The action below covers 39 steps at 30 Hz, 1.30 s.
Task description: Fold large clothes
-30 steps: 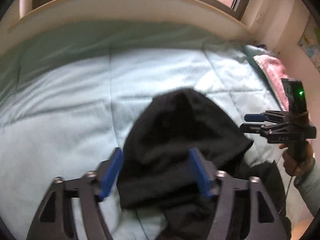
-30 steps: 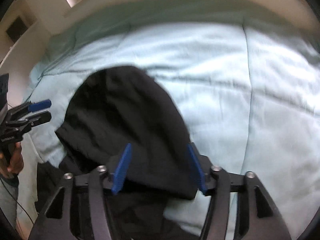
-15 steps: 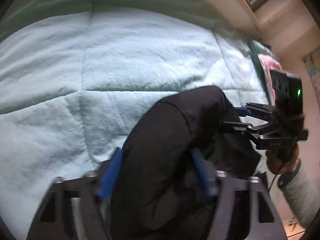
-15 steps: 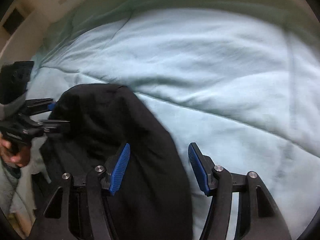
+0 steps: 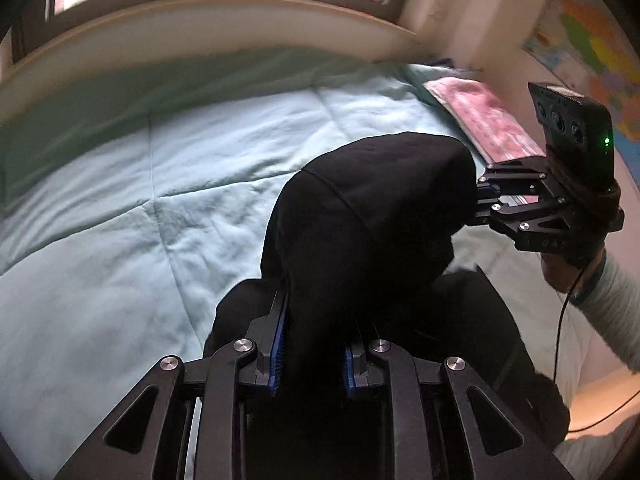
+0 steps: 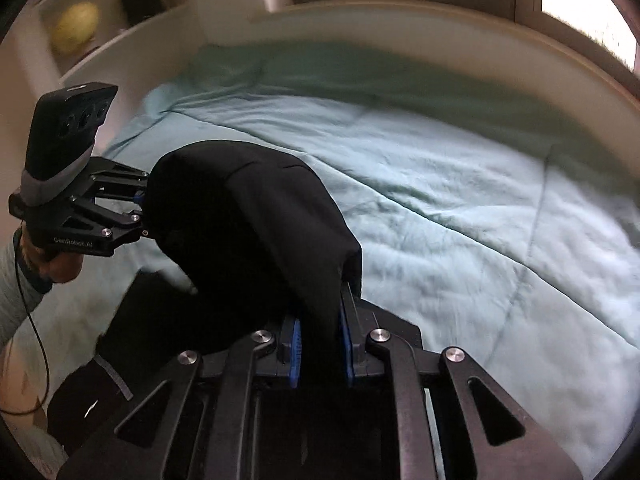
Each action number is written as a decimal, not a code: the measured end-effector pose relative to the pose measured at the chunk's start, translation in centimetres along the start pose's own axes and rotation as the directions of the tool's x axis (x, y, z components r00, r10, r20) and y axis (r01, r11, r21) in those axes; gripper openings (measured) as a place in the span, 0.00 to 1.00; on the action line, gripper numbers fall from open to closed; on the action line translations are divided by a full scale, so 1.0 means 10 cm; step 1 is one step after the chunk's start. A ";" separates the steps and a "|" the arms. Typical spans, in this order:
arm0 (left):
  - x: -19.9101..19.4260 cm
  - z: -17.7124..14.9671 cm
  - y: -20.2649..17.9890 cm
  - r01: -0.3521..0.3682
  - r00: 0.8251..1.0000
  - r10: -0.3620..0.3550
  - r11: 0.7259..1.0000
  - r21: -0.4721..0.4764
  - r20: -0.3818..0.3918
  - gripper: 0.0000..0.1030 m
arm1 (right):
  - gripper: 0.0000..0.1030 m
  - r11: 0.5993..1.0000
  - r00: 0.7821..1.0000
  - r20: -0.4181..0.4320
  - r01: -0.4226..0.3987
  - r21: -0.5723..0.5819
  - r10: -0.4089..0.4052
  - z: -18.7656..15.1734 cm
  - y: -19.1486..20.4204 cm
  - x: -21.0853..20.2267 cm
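A large black garment (image 5: 372, 216) is lifted above the light green quilt (image 5: 160, 184). My left gripper (image 5: 314, 344) is shut on a bunched fold of it. My right gripper (image 6: 322, 340) is shut on another part of the same garment (image 6: 256, 216). The cloth spans between the two grippers in a hump and the rest hangs down toward the bed's near edge. Each gripper shows in the other's view: the right one (image 5: 486, 200) at the right, the left one (image 6: 140, 212) at the left, their fingertips hidden in the cloth.
The quilt (image 6: 460, 208) covers the bed up to a curved pale headboard (image 5: 200, 24) under windows. A pink pillow (image 5: 480, 120) lies at the bed's right end. White shelves (image 6: 100, 32) with a yellow ball stand at the left.
Both grippers have closed on the black garment and lifted it off the quilt. A second ago both were open over the garment lying flat.
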<state>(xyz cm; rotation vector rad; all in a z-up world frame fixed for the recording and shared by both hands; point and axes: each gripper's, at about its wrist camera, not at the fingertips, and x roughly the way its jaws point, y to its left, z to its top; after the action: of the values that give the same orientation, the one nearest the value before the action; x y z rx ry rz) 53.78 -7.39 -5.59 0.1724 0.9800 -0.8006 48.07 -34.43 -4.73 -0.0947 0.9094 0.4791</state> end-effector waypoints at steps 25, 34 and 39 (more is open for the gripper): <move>-0.35 -2.86 -1.49 -0.025 0.969 -0.026 0.979 -0.201 -0.245 0.23 | 0.20 0.988 0.978 -0.206 0.017 0.154 0.015 -2.74 1.50 -0.71; -1.19 -2.67 -1.48 0.041 0.998 -0.054 0.959 -0.281 -0.036 0.25 | 0.67 0.985 0.994 -0.079 0.084 0.153 -0.073 -2.55 1.56 -1.71; -1.15 -2.05 -1.40 0.078 0.996 -0.060 0.959 -0.273 0.072 0.47 | 0.67 0.973 0.997 0.051 0.050 0.224 -0.063 -1.84 1.47 -1.58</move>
<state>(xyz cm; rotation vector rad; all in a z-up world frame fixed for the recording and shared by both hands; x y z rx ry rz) 27.01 -1.62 -5.11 -0.1280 1.0311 -0.7203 19.88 -32.09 -2.08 0.0975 0.8962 0.3228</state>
